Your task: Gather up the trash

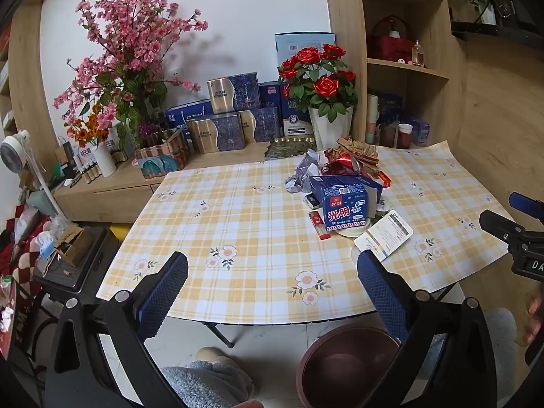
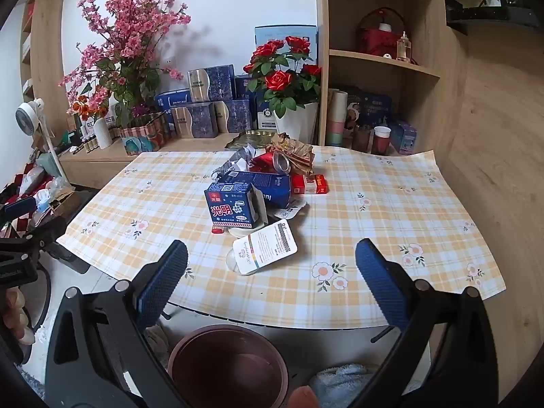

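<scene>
On checked tablecloth (image 2: pixel 374 183) the trash pile (image 2: pixel 258 183) lies ahead, nearer the right gripper (image 2: pixel 272 272); both it and left gripper (image 1: pixel 272 278) gape wide, empty.

A table under a yellow checked cloth (image 2: pixel 374 210) carries a trash heap (image 2: pixel 265 183); a brown bin (image 2: pixel 227 367) stands on the floor.

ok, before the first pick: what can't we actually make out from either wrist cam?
- Bin: front rim and floor cut off by the bottom edge, both views; the left view has a finger across it.
- Lighter: right view shows only its end, under the blue carton.
- Crushed can: mostly buried among wrappers.
- White card: print too small to read.
</scene>
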